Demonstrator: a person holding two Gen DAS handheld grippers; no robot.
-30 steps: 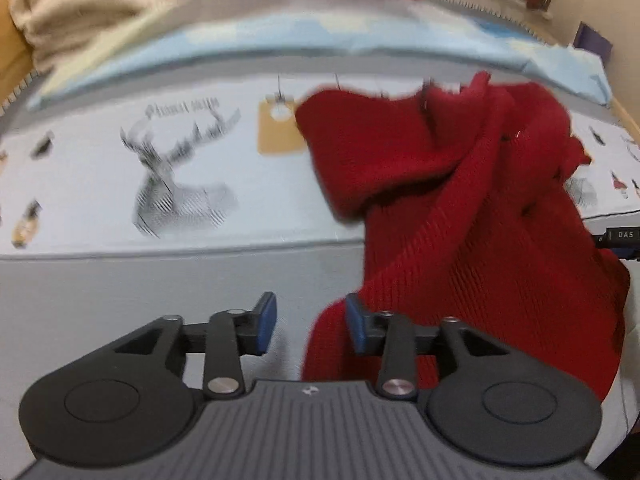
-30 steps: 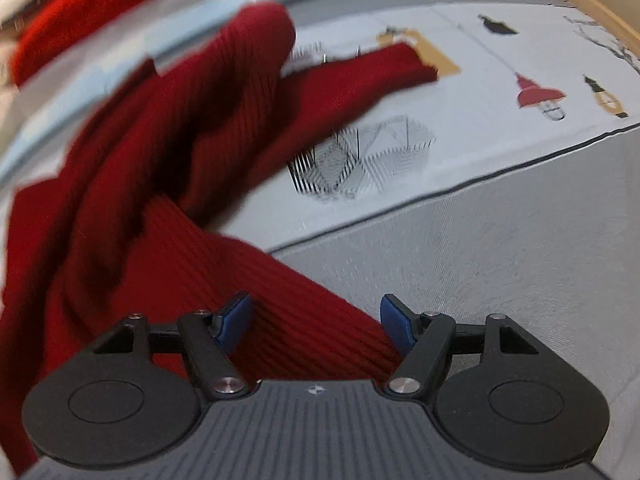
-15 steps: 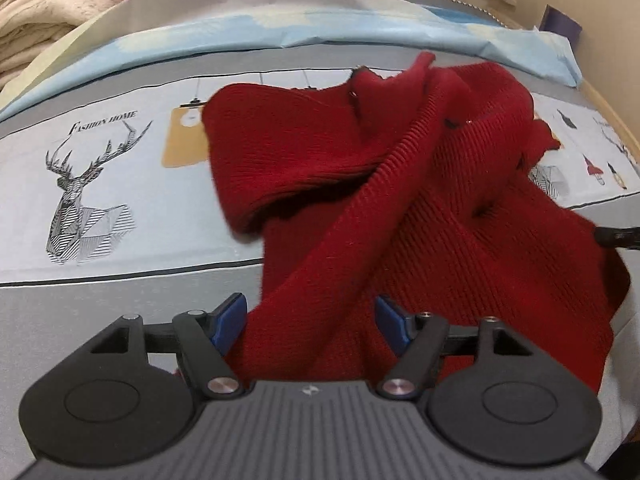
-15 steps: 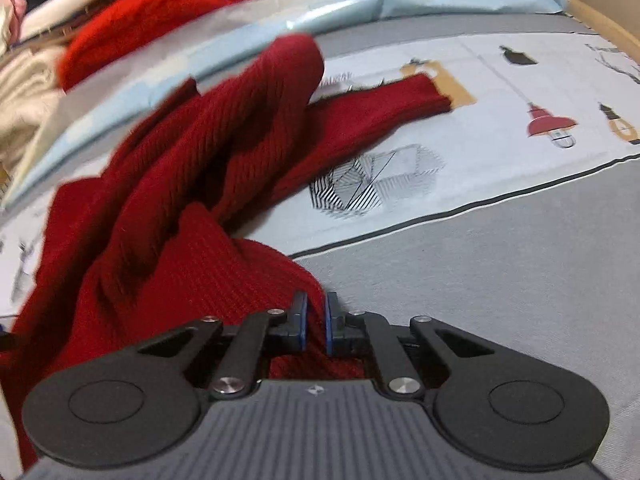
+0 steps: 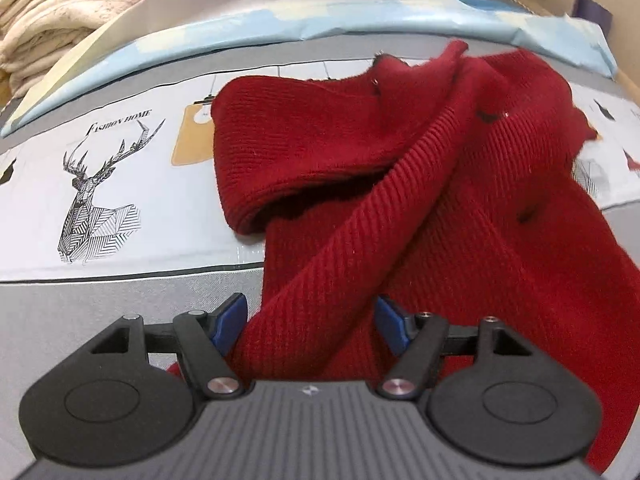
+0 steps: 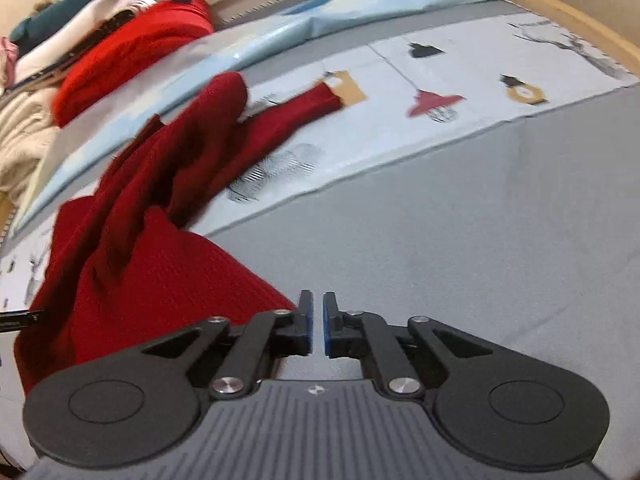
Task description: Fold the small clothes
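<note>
Red sweater (image 5: 460, 208): crumpled on bed.
Left gripper (image 5: 310, 322): jaws released, straddling hem.
Right gripper (image 6: 317, 326): jaws opening, empty.
Advice: pinch hem corners, spread flat.

Crumpled dark red knit sweater (image 5: 460, 200) on the bed.
Ribbed, bunched in folds, one sleeve (image 6: 296, 110) stretched flat toward upper centre.

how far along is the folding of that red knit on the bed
Barely started. The dark red knit sweater lies bunched and twisted on the printed bedsheet, with no flat fold visible. The left hand-held gripper is open astride its near edge; the right hand-held gripper is opening with nothing between its pads. Spreading it flat and every fold remain.
</note>
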